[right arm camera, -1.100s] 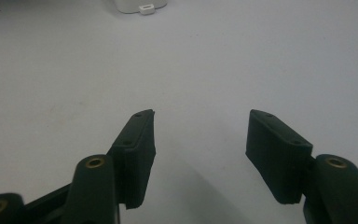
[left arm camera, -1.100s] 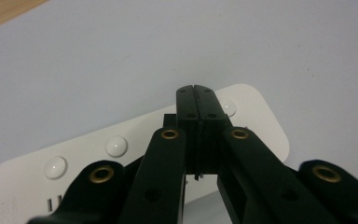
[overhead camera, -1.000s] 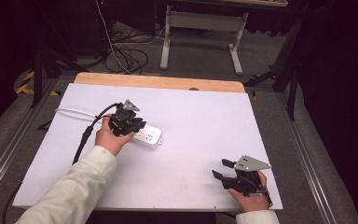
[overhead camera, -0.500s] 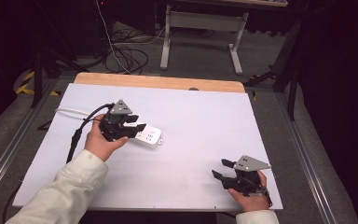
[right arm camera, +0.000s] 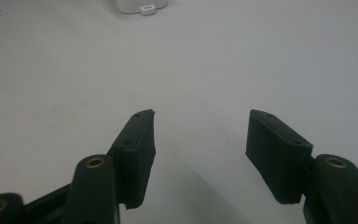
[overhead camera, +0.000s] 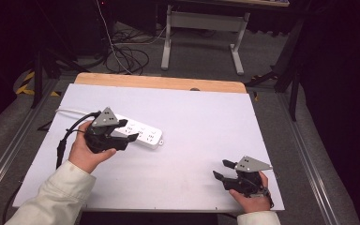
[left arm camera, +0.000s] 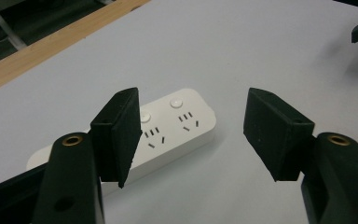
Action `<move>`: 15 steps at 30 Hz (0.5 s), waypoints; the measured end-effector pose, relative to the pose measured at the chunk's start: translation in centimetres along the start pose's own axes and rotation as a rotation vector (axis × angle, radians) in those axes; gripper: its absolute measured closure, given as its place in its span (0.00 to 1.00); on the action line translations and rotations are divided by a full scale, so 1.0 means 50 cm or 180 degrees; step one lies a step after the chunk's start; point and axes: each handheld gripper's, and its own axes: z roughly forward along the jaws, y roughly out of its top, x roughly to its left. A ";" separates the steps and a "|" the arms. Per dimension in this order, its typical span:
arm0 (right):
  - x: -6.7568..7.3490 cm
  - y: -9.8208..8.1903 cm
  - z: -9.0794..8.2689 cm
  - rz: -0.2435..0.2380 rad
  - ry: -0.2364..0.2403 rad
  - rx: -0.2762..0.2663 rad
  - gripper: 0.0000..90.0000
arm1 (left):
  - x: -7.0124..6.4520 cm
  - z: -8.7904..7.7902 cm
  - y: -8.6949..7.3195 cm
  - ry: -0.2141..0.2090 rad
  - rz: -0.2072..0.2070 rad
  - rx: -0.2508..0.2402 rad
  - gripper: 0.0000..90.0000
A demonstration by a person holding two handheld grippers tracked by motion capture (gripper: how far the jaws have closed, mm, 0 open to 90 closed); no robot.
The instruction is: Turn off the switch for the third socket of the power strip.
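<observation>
Leftward and nearer now, the left tongs (overhead camera: 122,136) hover gaping above the white power strip (overhead camera: 140,135) on the tabletop (overhead camera: 201,122); right tongs (overhead camera: 221,169) gape, idle near-right. Next likely: descend, straddle, pinch.

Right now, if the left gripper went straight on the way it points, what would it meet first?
Probably the white power strip: the open left gripper points down at its socket end, though depth is unclear.

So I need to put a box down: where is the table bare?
Bare: the middle, between the power strip and the right gripper, and the far right corner beside the wooden edge. Crowded: the left, around the left gripper.
</observation>
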 end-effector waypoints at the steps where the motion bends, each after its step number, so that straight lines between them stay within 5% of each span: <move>1: 0.000 0.000 0.000 -0.0001 -0.0001 0.0002 0.47 | -0.002 -0.004 -0.005 0.0018 -0.0006 -0.0018 0.38; 15: 0.001 0.000 0.000 0.0003 0.0004 0.0001 0.47 | 0.003 -0.056 -0.086 0.0030 -0.0142 -0.0284 0.23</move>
